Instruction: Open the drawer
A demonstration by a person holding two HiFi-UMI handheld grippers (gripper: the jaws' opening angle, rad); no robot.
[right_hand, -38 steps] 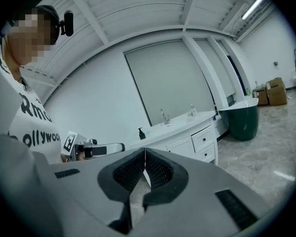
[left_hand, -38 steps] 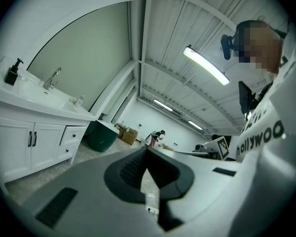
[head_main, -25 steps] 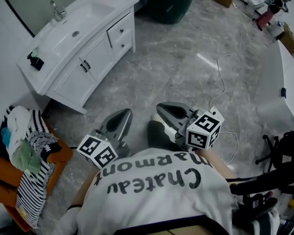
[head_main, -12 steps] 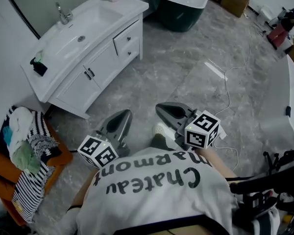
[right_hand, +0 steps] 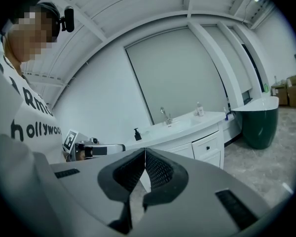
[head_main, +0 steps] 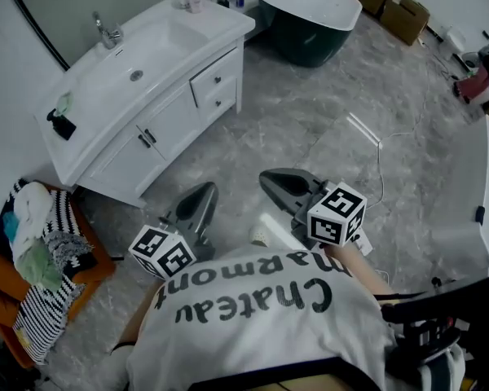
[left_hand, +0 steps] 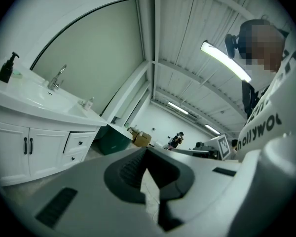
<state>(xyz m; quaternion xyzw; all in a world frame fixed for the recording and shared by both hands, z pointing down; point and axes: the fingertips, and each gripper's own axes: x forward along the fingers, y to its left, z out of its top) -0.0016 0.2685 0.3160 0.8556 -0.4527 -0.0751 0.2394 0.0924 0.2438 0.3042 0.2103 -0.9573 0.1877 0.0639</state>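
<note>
The white vanity [head_main: 106, 96] stands at the upper left of the head view, with two small drawers [head_main: 218, 88] stacked at its right end, both closed. The same drawers [left_hand: 78, 148] show at the left of the left gripper view, and the drawers [right_hand: 208, 150] also appear right of centre in the right gripper view. My left gripper [head_main: 206, 189] and right gripper [head_main: 266, 178] are held side by side over the floor, well short of the vanity. The left gripper [left_hand: 147, 151] is shut with nothing in it, and so is the right gripper [right_hand: 144, 150].
A dark green bathtub [head_main: 310, 19] stands beyond the vanity. At the lower left is a chair piled with clothes [head_main: 33, 259]. A white cable [head_main: 379, 157] lies on the grey floor at right, by a white counter [head_main: 481, 186]. Cardboard boxes [head_main: 406, 15] sit far back.
The person has walked forward, so the vanity and bathtub sit lower and nearer in the head view. Both grippers came along, still shut and side by side.
</note>
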